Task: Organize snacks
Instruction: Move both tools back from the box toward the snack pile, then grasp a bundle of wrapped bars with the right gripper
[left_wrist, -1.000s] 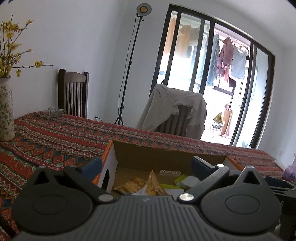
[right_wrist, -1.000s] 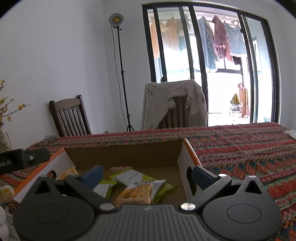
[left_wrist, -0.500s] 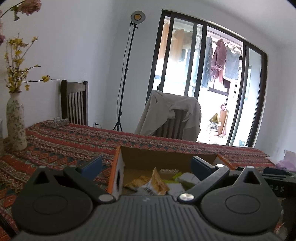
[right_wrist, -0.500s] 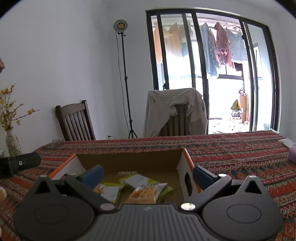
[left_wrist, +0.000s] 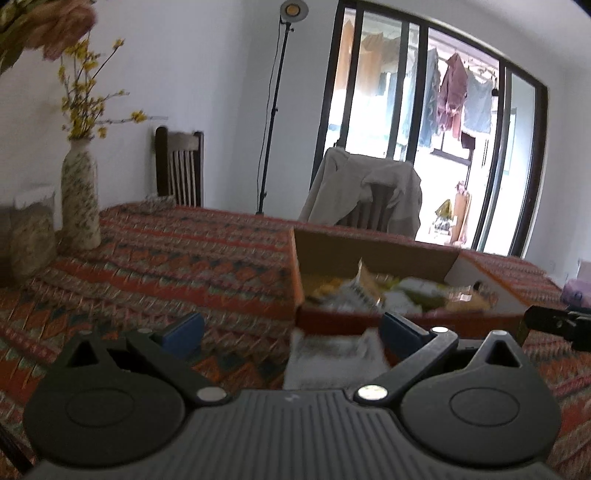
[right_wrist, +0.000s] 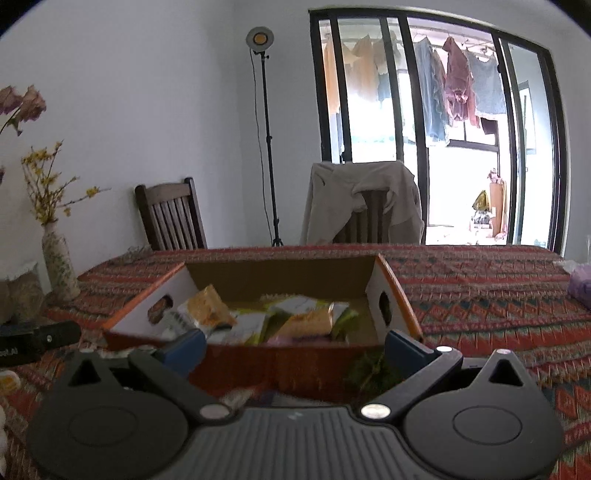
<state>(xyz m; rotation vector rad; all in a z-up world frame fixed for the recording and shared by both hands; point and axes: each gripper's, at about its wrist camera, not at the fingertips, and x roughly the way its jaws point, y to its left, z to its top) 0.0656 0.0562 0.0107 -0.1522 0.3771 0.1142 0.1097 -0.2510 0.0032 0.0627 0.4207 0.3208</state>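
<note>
The left claw (left_wrist: 290, 330) is held wide apart with nothing gripped, above a blurred white packet (left_wrist: 332, 360) lying on the patterned counter (left_wrist: 166, 266). The cardboard box (right_wrist: 273, 275) of snack packets (right_wrist: 295, 319) is seen at 12 o'clock from the right claw (right_wrist: 295, 343), which is likewise spread wide and empty. A vase (right_wrist: 59, 269) is set at 9 o'clock.
</note>
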